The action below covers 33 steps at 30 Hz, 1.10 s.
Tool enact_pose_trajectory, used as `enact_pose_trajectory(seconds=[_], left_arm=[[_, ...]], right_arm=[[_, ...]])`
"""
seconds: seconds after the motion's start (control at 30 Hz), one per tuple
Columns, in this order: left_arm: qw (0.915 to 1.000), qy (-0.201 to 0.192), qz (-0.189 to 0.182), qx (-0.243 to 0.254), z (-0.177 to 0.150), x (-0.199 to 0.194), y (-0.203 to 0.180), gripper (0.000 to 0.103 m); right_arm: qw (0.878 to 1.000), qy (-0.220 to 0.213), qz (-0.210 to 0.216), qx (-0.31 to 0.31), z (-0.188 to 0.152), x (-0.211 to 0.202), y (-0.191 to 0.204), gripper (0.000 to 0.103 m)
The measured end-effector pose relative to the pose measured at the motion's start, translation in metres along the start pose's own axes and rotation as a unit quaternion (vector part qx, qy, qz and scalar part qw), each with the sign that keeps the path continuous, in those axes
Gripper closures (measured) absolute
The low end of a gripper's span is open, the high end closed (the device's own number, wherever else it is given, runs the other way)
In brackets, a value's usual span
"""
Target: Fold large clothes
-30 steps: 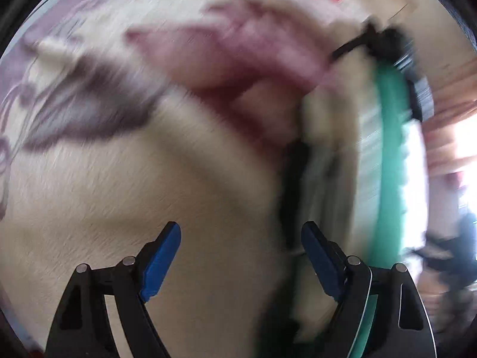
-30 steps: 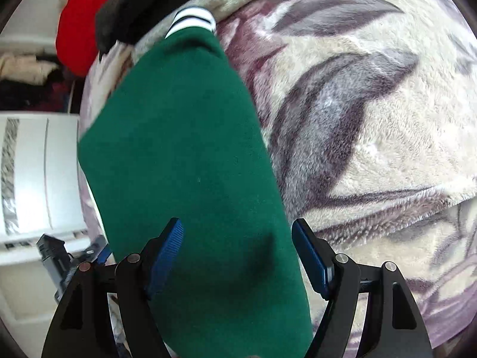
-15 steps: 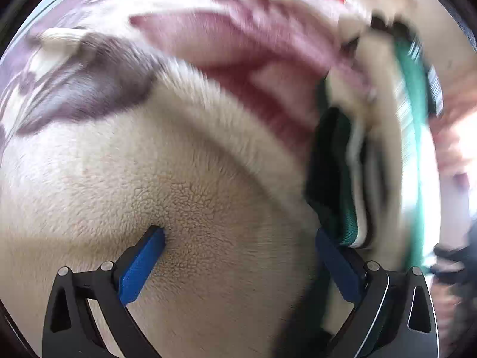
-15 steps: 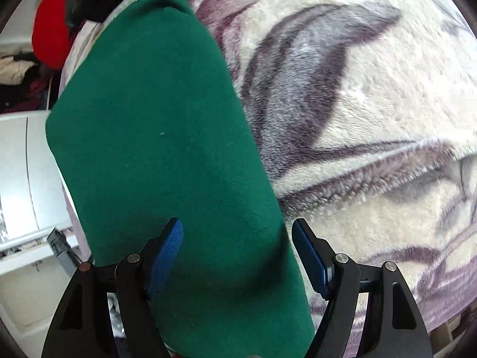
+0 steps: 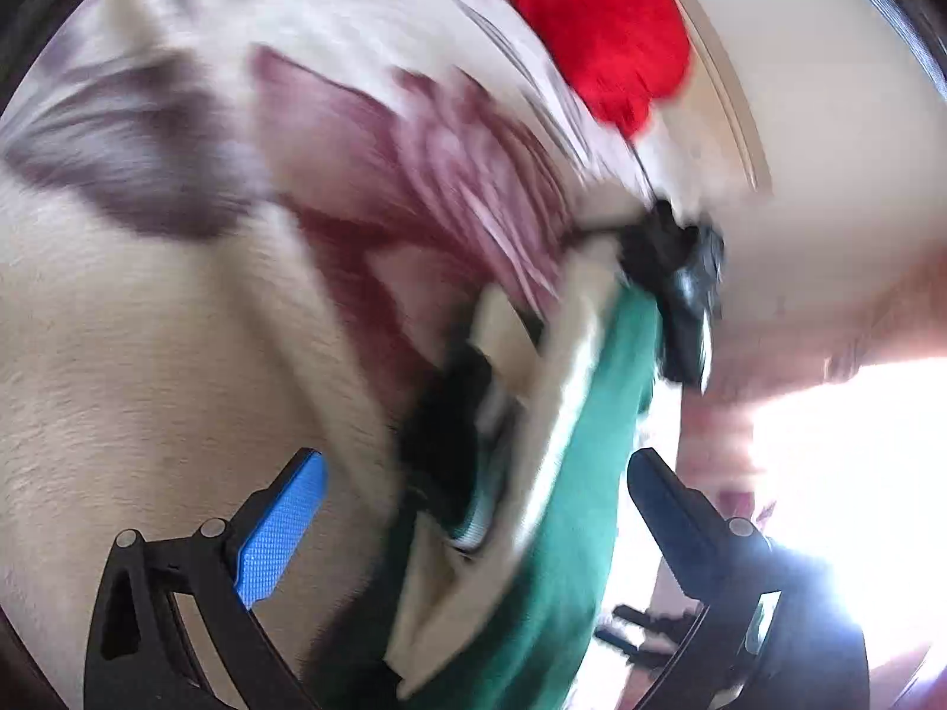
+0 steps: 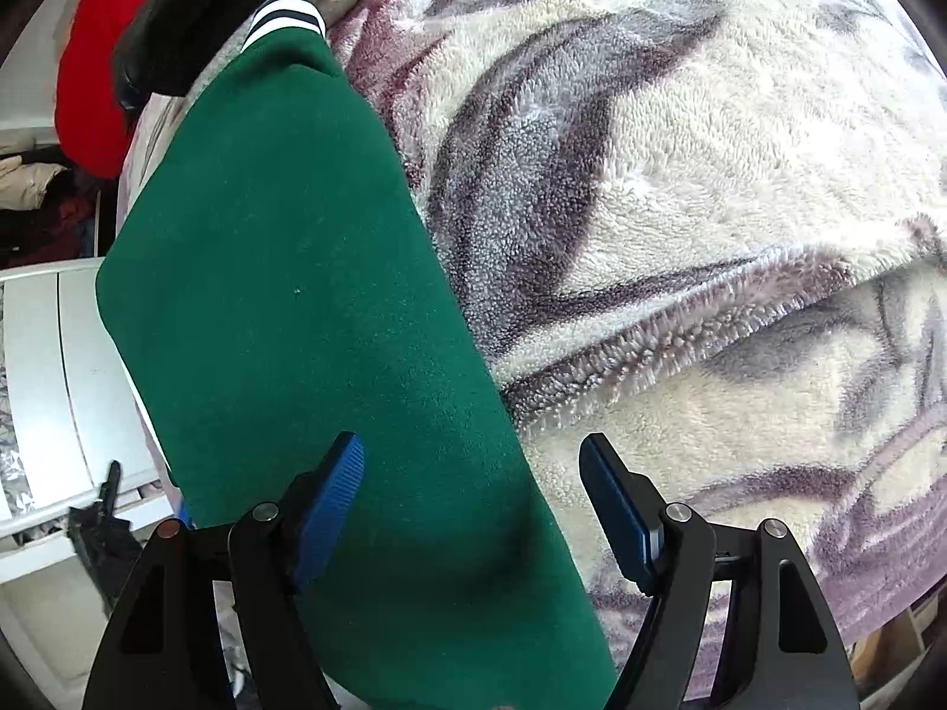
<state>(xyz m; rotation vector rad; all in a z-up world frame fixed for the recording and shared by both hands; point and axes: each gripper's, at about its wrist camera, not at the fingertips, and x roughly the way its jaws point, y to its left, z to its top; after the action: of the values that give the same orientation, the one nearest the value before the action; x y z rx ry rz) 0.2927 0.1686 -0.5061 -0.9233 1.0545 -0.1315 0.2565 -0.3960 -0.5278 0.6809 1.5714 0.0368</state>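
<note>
Green garment laid long on the blanket, ready for folding.
Right gripper and left gripper both hover spread, gripping nothing.

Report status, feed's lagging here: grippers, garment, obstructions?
Left gripper open, right gripper open. Dark green fleece garment flat on leaf-patterned plush blanket. Red cloth piled beyond.

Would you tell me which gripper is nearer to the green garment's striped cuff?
Probably left: the left gripper brackets a striped cuff. The right gripper sits far down the sleeve.
</note>
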Motion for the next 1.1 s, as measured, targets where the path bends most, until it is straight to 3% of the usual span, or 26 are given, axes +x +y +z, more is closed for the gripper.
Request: enact_pose_trajectory(seconds=[0.1, 0.17, 0.23, 0.27, 0.33, 0.4, 0.43, 0.47, 0.5, 0.53, 0.6, 0.67, 0.7, 0.83, 0.87, 0.9, 0.97, 1.1], left_arm=[[0.9957, 0.03, 0.032, 0.081, -0.009, 0.024, -0.029, 0.001], [0.9848, 0.031, 0.073, 0.155, -0.015, 0.047, -0.057, 0.003], [0.9713, 0.027, 0.11, 0.209, -0.022, 0.061, -0.078, 0.048], [0.9673, 0.027, 0.123, 0.22, -0.024, 0.063, -0.082, 0.085], [0.9731, 0.034, 0.084, 0.212, -0.02, 0.064, -0.088, 0.091], [0.9833, 0.038, 0.018, 0.177, -0.025, 0.053, -0.076, 0.092], [0.989, 0.039, -0.044, 0.136, -0.02, 0.048, -0.066, 0.092], [0.9914, 0.04, -0.076, 0.099, -0.016, 0.046, -0.054, 0.093], [0.9903, 0.053, -0.125, 0.029, -0.009, 0.049, -0.028, 0.093], [0.9891, 0.058, -0.135, -0.012, -0.005, 0.052, -0.008, 0.093], [0.9896, 0.065, -0.108, -0.07, 0.004, 0.063, 0.039, 0.093], [0.9778, 0.078, -0.134, -0.141, 0.01, 0.071, 0.072, 0.092], [0.9751, 0.086, -0.143, -0.146, 0.012, 0.071, 0.075, 0.092], [0.9789, 0.114, -0.134, -0.104, 0.023, 0.061, 0.056, 0.083], [0.9811, 0.114, -0.124, -0.095, 0.026, 0.055, 0.051, 0.075], [0.9861, 0.101, -0.109, -0.073, 0.033, 0.044, 0.043, 0.058], [0.9943, 0.072, -0.075, -0.022, 0.045, 0.029, 0.027, 0.036], [0.9961, 0.071, -0.016, 0.049, 0.066, 0.054, 0.0, 0.036]], right_arm=[[1.0, 0.009, -0.006, 0.0, 0.002, 0.007, -0.002, 0.026], [1.0, 0.011, -0.003, 0.002, -0.008, 0.003, -0.013, 0.026], [1.0, 0.01, 0.0, 0.004, -0.013, 0.006, -0.015, 0.026], [1.0, 0.009, 0.0, 0.005, -0.014, 0.007, -0.015, 0.026], [1.0, 0.008, 0.0, 0.008, -0.017, 0.012, -0.011, 0.026], [1.0, 0.008, 0.0, 0.009, -0.016, 0.015, -0.01, 0.026], [1.0, 0.008, 0.001, 0.009, -0.015, 0.015, -0.01, 0.026], [1.0, 0.007, 0.002, 0.008, -0.012, 0.015, -0.007, 0.026], [1.0, 0.006, 0.004, 0.008, -0.01, 0.013, -0.006, 0.026], [1.0, 0.004, 0.005, 0.008, -0.008, 0.011, -0.005, 0.026], [1.0, 0.001, 0.008, 0.009, -0.006, 0.008, -0.006, 0.026], [1.0, 0.0, 0.009, 0.012, -0.003, 0.006, -0.007, 0.026], [1.0, 0.0, 0.012, 0.014, -0.002, 0.005, -0.008, 0.026], [1.0, -0.003, 0.019, 0.009, 0.004, -0.002, -0.008, 0.026], [1.0, -0.005, 0.02, 0.005, 0.007, -0.004, -0.006, 0.026], [1.0, -0.008, 0.024, 0.0, 0.012, -0.006, -0.005, 0.026], [0.999, -0.014, 0.031, -0.011, 0.023, -0.01, -0.001, 0.026], [0.998, -0.025, 0.053, -0.033, 0.061, -0.01, 0.018, 0.026]])
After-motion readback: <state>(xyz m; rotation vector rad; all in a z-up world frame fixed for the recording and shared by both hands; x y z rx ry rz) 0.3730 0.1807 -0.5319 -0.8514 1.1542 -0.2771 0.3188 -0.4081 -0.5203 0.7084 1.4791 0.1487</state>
